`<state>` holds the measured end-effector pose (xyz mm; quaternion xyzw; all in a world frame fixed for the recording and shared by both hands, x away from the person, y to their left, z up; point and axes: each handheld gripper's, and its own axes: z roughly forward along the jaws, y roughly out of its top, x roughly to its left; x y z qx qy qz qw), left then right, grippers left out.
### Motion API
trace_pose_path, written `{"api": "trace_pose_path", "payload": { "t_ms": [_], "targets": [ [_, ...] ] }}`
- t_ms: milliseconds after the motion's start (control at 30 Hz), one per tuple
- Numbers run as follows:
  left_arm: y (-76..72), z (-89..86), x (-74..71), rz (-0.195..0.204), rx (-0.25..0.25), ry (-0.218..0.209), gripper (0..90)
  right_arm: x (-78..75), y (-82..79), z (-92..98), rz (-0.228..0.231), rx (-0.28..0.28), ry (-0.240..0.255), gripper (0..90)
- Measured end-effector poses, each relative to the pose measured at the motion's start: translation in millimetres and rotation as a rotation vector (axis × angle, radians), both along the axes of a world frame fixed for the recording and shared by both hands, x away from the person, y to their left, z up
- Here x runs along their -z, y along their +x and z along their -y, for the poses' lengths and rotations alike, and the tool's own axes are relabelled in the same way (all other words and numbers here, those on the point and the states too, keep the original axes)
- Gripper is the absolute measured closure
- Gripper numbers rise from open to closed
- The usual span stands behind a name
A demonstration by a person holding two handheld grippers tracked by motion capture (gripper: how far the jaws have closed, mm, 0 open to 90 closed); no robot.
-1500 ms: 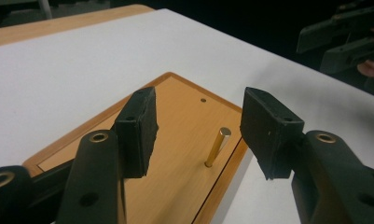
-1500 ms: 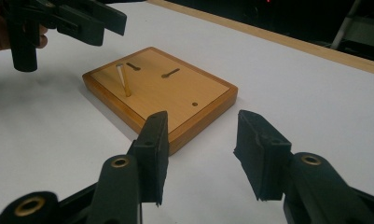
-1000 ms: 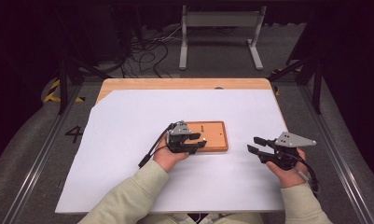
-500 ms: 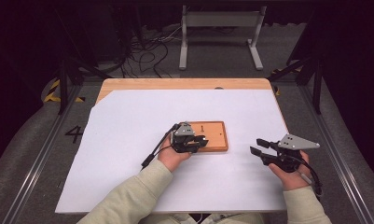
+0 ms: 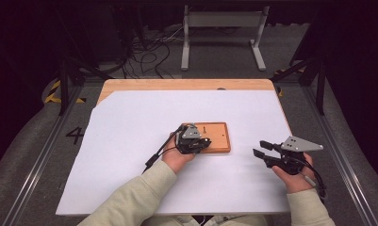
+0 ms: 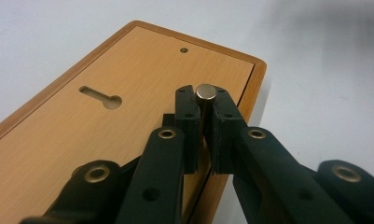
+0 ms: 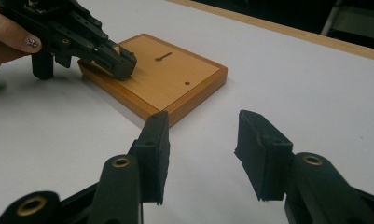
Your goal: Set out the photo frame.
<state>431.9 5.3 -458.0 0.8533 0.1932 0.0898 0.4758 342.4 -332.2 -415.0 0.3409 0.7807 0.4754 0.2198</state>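
The left claw has just been closing and now grips a metal pin standing at the near corner of the wooden board on the bench. The right claw waits half open, empty. Risk: the shallow grip may slip off the smooth pin, or tilt it.

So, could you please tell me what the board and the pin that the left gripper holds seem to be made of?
The board looks like wood or wood veneer, with a smooth satin finish: it shows fine grain and a darker rounded edge. The pin looks like polished metal, judging by its shiny silvery round cap. The left gripper is shut on it.
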Motion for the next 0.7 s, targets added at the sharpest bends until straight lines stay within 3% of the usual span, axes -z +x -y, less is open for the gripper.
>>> {"api": "trace_pose_path", "payload": {
  "t_ms": [500, 700],
  "targets": [
    [-7.3, 2.8, 0.2, 0.140, 0.034, 0.078, 83.6, 0.3, 1.1, -1.4, -0.003, -0.003, 0.000, 54.2],
    [-17.5, 4.5, -0.2, 0.257, 0.063, 0.148, 83.3, -0.3, 1.7, -1.4, -0.001, -0.003, 0.005, 53.7]
  ]
}}
